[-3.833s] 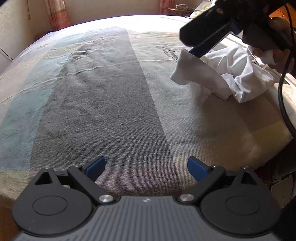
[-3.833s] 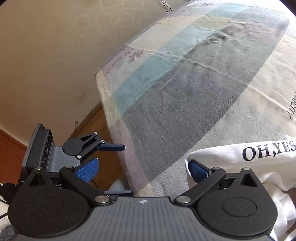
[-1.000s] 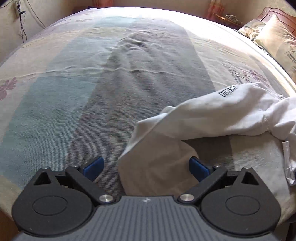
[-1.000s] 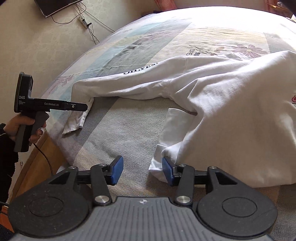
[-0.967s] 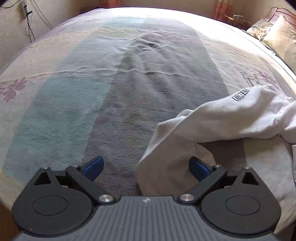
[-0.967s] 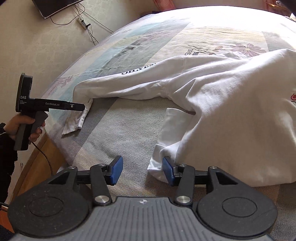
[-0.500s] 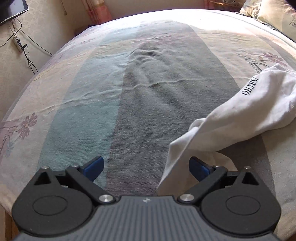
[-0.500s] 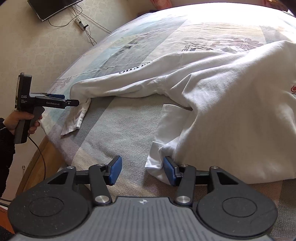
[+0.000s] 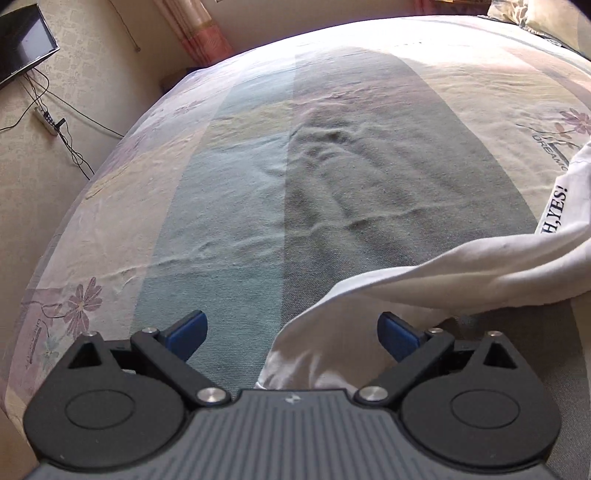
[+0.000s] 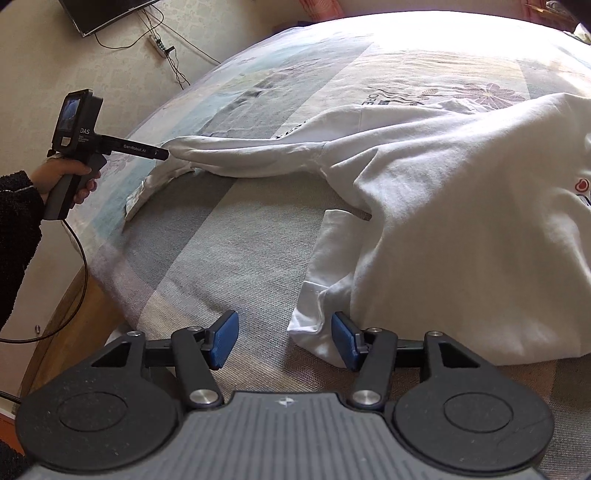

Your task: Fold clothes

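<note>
A white long-sleeved shirt [image 10: 461, 206] with black "OH,YES!" lettering lies crumpled on the striped bedspread [image 10: 221, 266]. One sleeve [image 9: 424, 280] stretches out toward my left gripper [image 9: 291, 332], whose blue fingers stand wide open with the cuff end lying between them. In the right wrist view the left gripper [image 10: 162, 153] sits at that sleeve's end [image 10: 221, 155]. My right gripper [image 10: 282, 338] is open low over the bed, with the shirt's hem corner [image 10: 314, 317] by its right finger.
The bed's wooden edge [image 10: 70, 317] and the floor lie at the left. A cable [image 10: 74, 258] hangs from the left gripper. A wall with a TV [image 10: 103, 11] and power strip [image 10: 159, 46] stands behind. A pillow [image 9: 543, 22] lies at the far right.
The left gripper has swung left along the bed, so the sleeve now trails in from the right. The right gripper has crept closer to the hem corner.
</note>
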Demonstrator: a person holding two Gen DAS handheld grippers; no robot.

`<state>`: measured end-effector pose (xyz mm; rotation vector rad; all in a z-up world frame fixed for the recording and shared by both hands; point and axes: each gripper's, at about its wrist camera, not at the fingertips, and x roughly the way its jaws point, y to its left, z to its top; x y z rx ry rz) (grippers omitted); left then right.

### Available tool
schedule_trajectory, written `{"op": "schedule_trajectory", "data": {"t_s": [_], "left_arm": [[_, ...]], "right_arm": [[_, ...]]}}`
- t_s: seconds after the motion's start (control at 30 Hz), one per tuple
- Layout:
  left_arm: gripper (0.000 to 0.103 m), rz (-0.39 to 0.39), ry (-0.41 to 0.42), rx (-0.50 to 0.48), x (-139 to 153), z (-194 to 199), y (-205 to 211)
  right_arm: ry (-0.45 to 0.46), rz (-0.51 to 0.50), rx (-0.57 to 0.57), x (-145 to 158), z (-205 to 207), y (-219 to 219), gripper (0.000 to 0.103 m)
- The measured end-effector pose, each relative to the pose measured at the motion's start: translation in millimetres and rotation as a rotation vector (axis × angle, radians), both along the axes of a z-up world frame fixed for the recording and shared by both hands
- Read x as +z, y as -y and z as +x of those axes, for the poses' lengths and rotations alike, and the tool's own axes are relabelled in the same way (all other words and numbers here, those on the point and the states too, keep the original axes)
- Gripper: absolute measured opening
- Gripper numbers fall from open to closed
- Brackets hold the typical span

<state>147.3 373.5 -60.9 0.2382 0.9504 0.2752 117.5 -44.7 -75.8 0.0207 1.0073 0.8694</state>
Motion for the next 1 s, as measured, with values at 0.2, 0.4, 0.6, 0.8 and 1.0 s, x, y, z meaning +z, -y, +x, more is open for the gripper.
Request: {"op": "schedule_trajectory", "data": {"t_s": [0.2, 0.4, 0.6, 0.8, 1.0], "left_arm": [[0.103, 0.031, -0.046, -0.059, -26.5, -23.9, 10.5], [0.102, 0.07, -0.073, 0.182, -18.2, -33.4, -35.1], [0.101, -0.002, -0.059, 0.008, 8.5, -55.1, 11.8], [0.101, -0.179, -0.062, -0.332, 30.7, -60.1, 125.2], [0.101, -0.269, -0.059, -0.65, 44.9, -60.6, 253.4]], "right_arm": [[0.012, 0.022, -0.008, 7.2, -2.5, 0.0, 0.063], [0.061, 0.025, -0.035, 21.2, -6.3, 10.3, 0.063], [0.118, -0.014, -0.107, 24.8, -7.4, 37.3, 0.07], [0.157, -0.038, -0.19, 30.7, -14.0, 73.9, 0.074], [0.211, -0.163, -0.312, 24.4, -23.5, 120.4, 0.079]]}}
